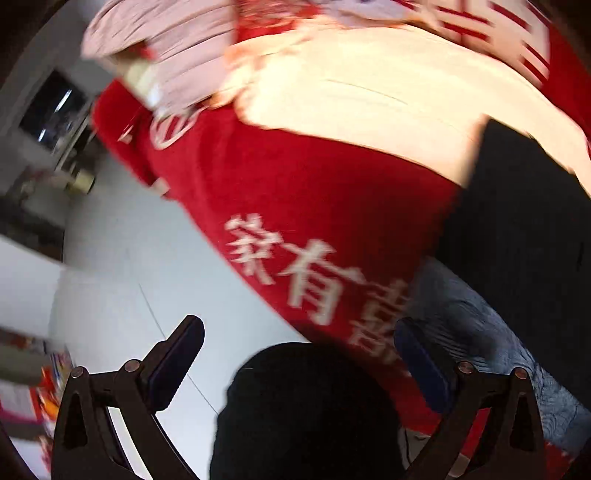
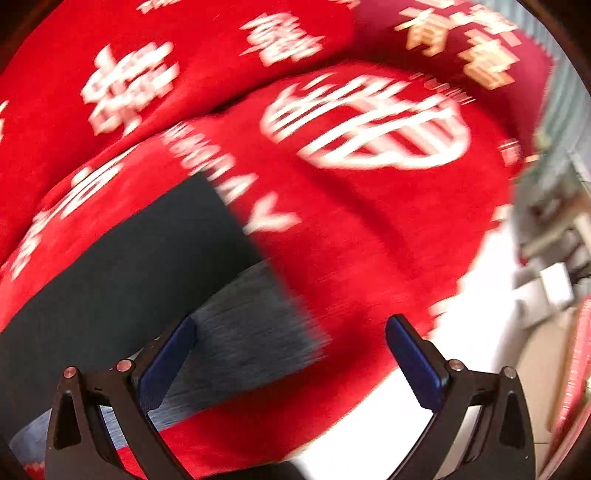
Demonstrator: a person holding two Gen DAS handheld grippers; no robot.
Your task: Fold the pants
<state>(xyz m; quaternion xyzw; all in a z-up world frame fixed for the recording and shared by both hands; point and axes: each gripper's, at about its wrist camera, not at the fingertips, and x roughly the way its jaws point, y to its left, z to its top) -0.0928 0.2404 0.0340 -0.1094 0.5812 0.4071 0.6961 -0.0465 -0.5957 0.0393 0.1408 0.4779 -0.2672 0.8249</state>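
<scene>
The pants show as a dark folded slab (image 2: 122, 273) with a grey-blue denim part (image 2: 243, 328) on a red cloth with white characters (image 2: 369, 229). In the left wrist view the dark part (image 1: 517, 214) and the denim part (image 1: 476, 325) lie at the right on the red cloth (image 1: 314, 192). My left gripper (image 1: 299, 362) is open and empty, off the cloth's edge. My right gripper (image 2: 291, 354) is open and empty, above the denim edge. Both views are motion-blurred.
A cream cloth (image 1: 369, 85) and a pink striped one (image 1: 159, 33) lie further back on the red cloth. A dark round shape (image 1: 306, 413) sits low between my left fingers. White floor (image 1: 129, 258) and shelving (image 1: 51, 110) are at left; clutter (image 2: 554, 258) is at right.
</scene>
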